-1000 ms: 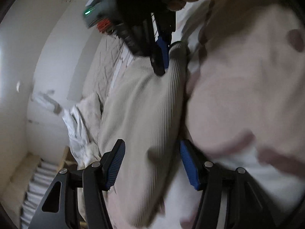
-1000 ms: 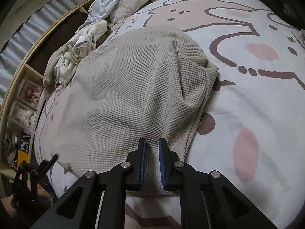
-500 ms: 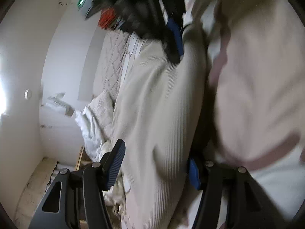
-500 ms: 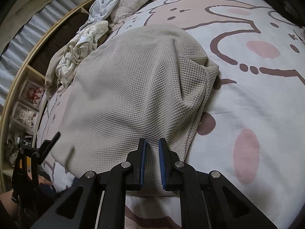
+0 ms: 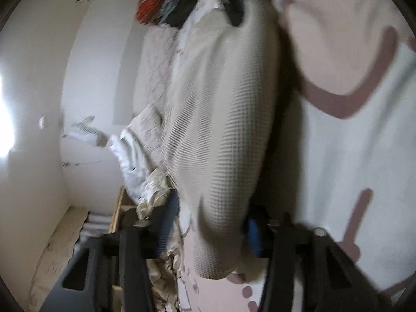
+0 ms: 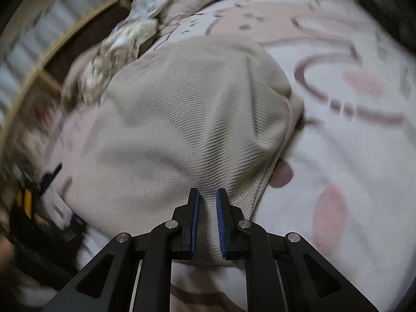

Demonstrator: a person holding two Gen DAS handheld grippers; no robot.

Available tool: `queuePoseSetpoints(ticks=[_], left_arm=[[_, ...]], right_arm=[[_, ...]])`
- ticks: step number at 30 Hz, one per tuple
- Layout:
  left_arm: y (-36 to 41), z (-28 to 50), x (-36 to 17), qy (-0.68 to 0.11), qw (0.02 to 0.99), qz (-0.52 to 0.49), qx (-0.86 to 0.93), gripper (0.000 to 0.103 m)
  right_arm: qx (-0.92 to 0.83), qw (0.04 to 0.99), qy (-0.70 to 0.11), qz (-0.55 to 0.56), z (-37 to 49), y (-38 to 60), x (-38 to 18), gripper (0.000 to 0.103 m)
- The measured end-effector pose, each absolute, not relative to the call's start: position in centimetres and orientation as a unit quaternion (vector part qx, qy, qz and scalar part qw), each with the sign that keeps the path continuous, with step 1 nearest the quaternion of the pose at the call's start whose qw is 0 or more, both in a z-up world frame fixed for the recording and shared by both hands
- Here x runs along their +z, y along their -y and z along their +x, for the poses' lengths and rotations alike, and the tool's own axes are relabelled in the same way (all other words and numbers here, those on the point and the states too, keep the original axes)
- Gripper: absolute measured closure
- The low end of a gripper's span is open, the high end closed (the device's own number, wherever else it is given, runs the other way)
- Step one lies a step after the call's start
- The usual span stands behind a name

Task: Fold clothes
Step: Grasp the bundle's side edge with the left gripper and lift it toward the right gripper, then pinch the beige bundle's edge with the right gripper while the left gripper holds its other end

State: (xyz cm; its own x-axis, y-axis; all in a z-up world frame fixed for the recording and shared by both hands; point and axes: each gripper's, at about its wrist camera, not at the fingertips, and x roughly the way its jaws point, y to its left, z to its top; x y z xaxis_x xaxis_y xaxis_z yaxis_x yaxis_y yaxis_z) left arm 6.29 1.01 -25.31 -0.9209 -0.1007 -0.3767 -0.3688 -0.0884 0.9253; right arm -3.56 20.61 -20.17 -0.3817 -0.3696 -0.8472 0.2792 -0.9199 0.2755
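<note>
Two grippers are engaged with one beige waffle-knit garment (image 6: 182,119) spread on a printed bedsheet (image 6: 351,156).

At the near edge, the garment is pinched between the blue pads of the right gripper (image 6: 208,200), and folds are seen radiating from the pinch. A bunched end of the garment (image 5: 221,156) is enclosed by the left gripper (image 5: 208,223), whose jaws have just been closing; contact of its pads cannot be told through the blur. Crumpled pale laundry (image 6: 117,52) is seen beside the garment, near a wooden frame (image 6: 52,54).
</note>
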Motion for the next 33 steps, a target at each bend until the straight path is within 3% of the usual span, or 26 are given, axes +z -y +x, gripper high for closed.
queuePoseSetpoints(ticks=[1,3,4,5,8,12,15,18,20,21,23,33], left_arm=[[-0.9,6.3,-25.4,-0.664,0.106,-0.184,0.717,0.077],[-0.8,6.1,-25.1,-0.651,0.123,-0.198,0.722,0.081],[-0.8,6.0,-24.9,-0.642,0.128,-0.204,0.728,0.081],[-0.7,5.8,-24.6,-0.628,0.135,-0.218,0.735,0.082],[-0.6,4.6,-22.9,-0.539,0.168,-0.301,0.768,0.082],[0.8,0.6,-19.7,-0.368,0.206,-0.412,0.808,0.082],[2.3,-1.8,-18.1,-0.257,0.221,-0.46,0.821,0.082],[3.2,-2.8,-17.4,-0.194,0.229,-0.48,0.824,0.082],[3.7,-3.2,-17.2,-0.165,0.234,-0.488,0.825,0.082],[3.9,-3.3,-17.2,-0.158,0.234,-0.489,0.825,0.082],[3.8,-3.3,-17.2,-0.159,0.232,-0.489,0.826,0.082],[2.4,0.0,-19.3,-0.288,0.189,-0.426,0.837,0.082]], right_arm=[[-0.847,0.186,-0.028,0.497,-2.3,-19.5,-19.3,0.087],[-0.864,0.174,-0.157,0.446,0.2,-17.5,-17.9,0.068],[-0.866,0.171,-0.223,0.412,2.1,-16.5,-17.5,0.04],[-0.868,0.167,-0.28,0.376,3.9,-15.8,-17.3,0.029],[-0.841,0.164,-0.43,0.283,8.6,-13.8,-18.2,0.029],[-0.794,0.187,-0.53,0.232,11.8,-11.6,-21.6,0.029],[-0.767,0.177,-0.594,0.164,12.3,-9.2,-23.9,0.029],[-0.765,0.166,-0.61,0.125,11.0,-6.7,-24.6,0.03],[-0.77,0.154,-0.608,0.119,9.5,-5.1,-24.8,0.039],[-0.768,0.143,-0.612,0.118,8.5,-4.4,-25.4,0.042],[-0.763,0.131,-0.622,0.118,7.1,-3.5,-26.3,0.064],[-0.742,0.104,-0.645,0.152,5.7,-10.3,-27.1,0.079]])
